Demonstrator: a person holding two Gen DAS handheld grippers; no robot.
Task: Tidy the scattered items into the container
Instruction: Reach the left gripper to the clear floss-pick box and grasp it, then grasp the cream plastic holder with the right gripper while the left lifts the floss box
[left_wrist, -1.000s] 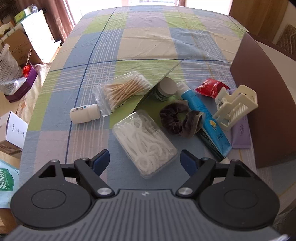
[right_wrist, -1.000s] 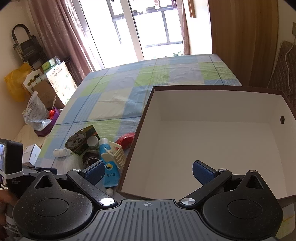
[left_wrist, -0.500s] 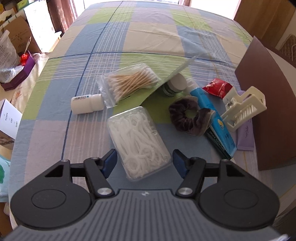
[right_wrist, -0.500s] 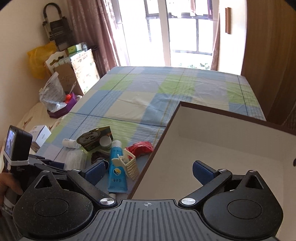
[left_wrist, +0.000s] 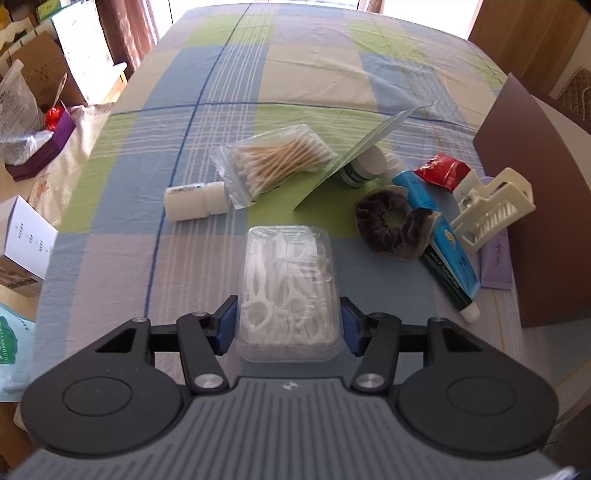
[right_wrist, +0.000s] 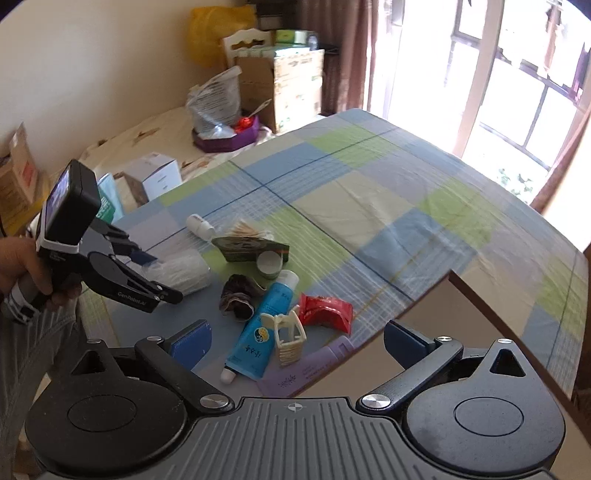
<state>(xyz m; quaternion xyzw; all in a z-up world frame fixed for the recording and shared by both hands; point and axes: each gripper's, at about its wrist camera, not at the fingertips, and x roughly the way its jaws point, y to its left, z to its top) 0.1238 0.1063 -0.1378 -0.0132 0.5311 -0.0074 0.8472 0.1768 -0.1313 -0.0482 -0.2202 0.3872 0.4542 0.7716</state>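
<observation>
Both left tongs (left_wrist: 287, 325) pads against floss-pick box (left_wrist: 288, 291) edges; right tongs (right_wrist: 297, 338) wide, empty

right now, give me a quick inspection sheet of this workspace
surface: checked tablecloth, wrinkled, dry.
job's things: floss pick box between the left tongs; cotton swab bag, white bottle, scrunchie, blue tube, cream hair clip, red packet, small jar under a green card, purple sachet; brown box at the right.
clutter: nothing seen apart from these.
grippers: left tongs flank the floss pick box, contact unclear; right tongs open, empty, above the blue tube.
cables: nothing seen.
surroundings: cardboard boxes, bags, window.
</observation>
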